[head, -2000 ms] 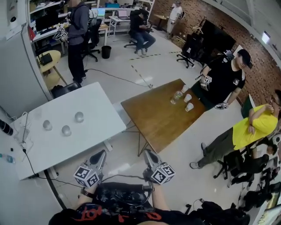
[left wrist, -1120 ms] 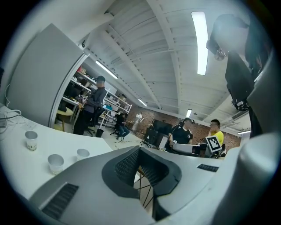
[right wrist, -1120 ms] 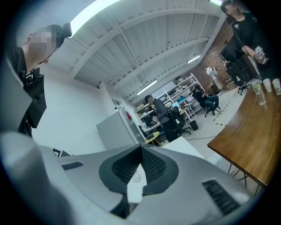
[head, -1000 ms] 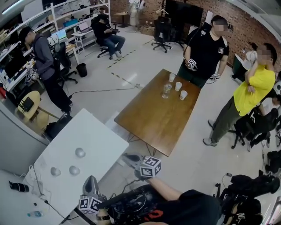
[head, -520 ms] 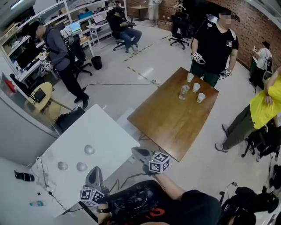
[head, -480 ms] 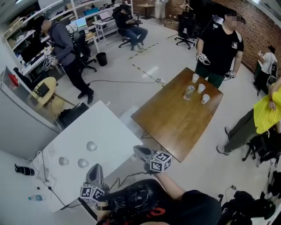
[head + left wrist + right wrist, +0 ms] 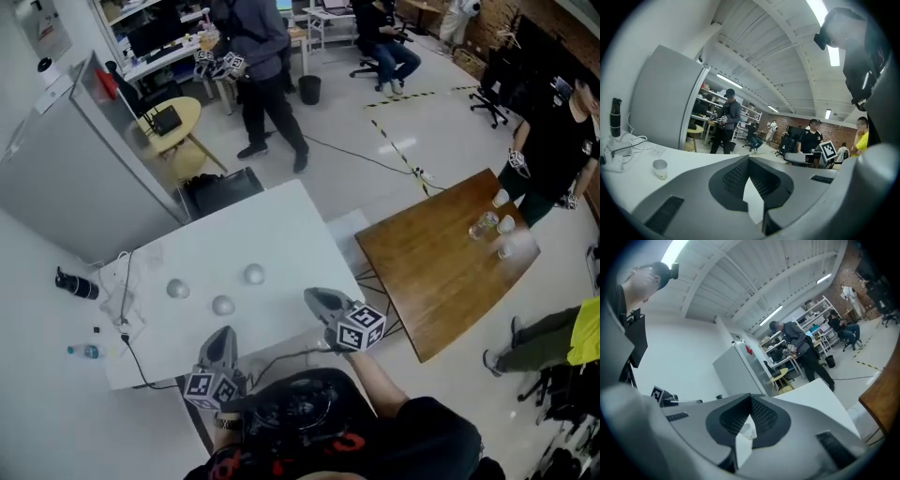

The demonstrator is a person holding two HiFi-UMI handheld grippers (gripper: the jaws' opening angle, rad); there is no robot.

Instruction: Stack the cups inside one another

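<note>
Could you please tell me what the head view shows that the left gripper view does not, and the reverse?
Only the head view: all three cups on the white table, the wooden table with its own cups, and the right tongs seen from above.
Only the left gripper view: the ceiling lights and the left tongs close up, jaws together with nothing between them.
Both: the white table, one cup, the cables and the standing person in a grey hoodie.
</note>
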